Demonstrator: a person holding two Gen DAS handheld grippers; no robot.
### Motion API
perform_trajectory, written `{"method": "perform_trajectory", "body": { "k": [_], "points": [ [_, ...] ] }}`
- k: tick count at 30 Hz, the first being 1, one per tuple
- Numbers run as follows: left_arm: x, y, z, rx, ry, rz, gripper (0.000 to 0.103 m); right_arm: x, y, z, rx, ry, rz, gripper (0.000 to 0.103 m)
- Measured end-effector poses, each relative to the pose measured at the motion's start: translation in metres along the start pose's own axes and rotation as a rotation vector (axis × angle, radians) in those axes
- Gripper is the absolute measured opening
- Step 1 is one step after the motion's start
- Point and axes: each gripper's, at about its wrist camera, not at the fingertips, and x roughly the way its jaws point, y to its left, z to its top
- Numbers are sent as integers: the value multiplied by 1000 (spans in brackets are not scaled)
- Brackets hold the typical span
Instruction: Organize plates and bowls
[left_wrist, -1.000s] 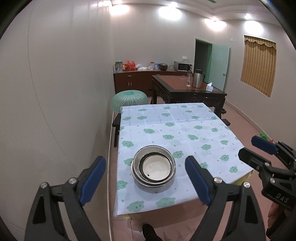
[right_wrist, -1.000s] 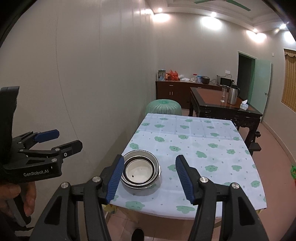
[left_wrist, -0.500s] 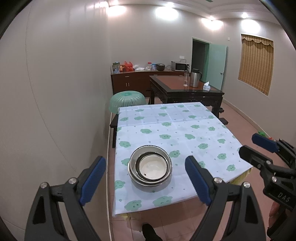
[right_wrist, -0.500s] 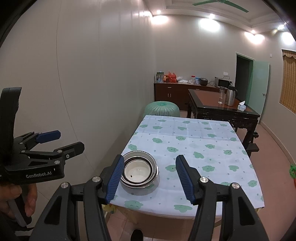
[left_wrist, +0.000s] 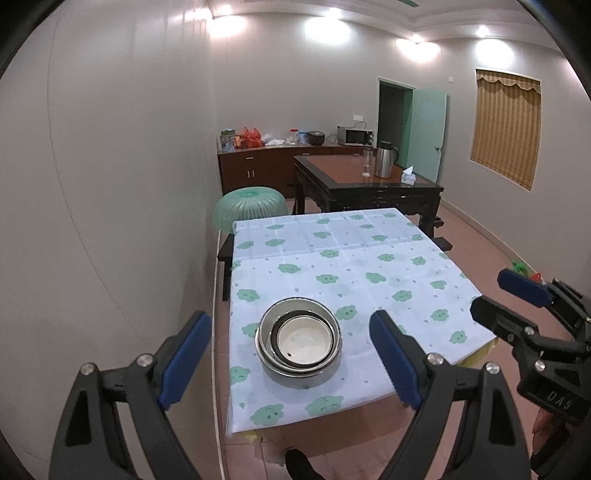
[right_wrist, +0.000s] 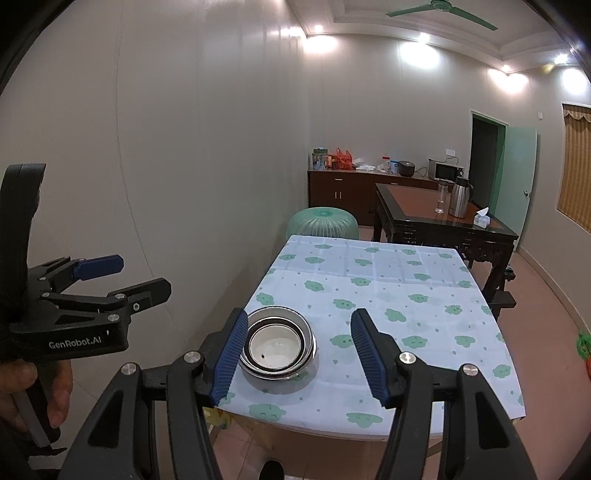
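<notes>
The bowls (left_wrist: 300, 341) sit nested in 1 stack on the table (left_wrist: 369, 266), near its front left corner: a white dish inside a dark one, inside steel bowls. How many pieces are in the stack is hard to tell. Nothing else to sort shows on the cloth, so the stacking looks done or close to it.

The left tongs (left_wrist: 291, 358) hang released ahead of the table edge, with the stack framed between the blue pads but well beyond them. The right tongs (right_wrist: 299, 354) are also released and empty, with the stack just past the left pad. Neither touches anything. What is left, if anything, is probably carrying the stack away.
</notes>
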Motion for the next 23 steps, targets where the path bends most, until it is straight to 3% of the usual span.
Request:
{"method": "perform_trajectory", "body": {
  "k": [23],
  "points": [
    [14, 2, 2, 12, -11, 7, 94, 9, 1, 5, -12, -22, 2, 61]
  ]
}}
